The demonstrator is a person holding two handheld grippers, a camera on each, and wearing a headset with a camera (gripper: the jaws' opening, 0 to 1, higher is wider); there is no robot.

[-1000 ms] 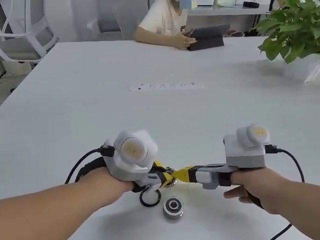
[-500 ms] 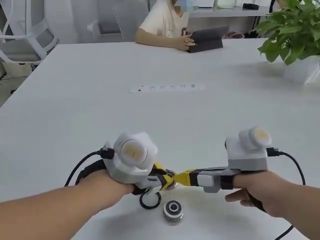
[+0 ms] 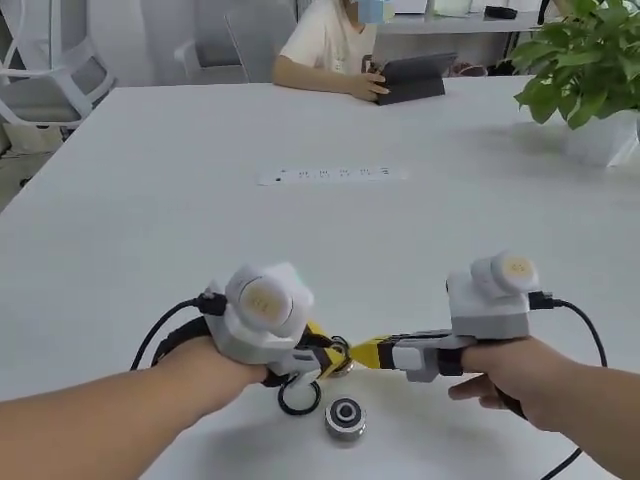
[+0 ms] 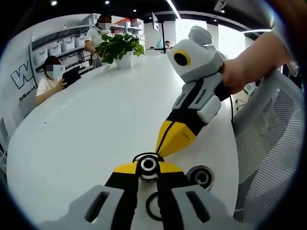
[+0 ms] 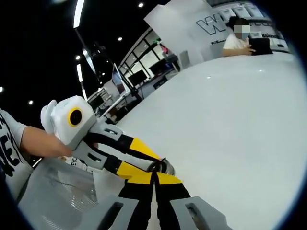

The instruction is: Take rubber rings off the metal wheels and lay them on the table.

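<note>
Two wheels — held wheel [image 4: 148, 166], lying wheel [image 4: 200, 176] — one loose ring [image 3: 299, 397].

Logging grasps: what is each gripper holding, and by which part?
Left gripper clamps a metal wheel across its sides; right gripper seems to pinch its rubber ring at the edge.

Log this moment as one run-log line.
left gripper: shut on wheel | right gripper: pinching its rubber ring | table: loose ring, bare wheel
</note>
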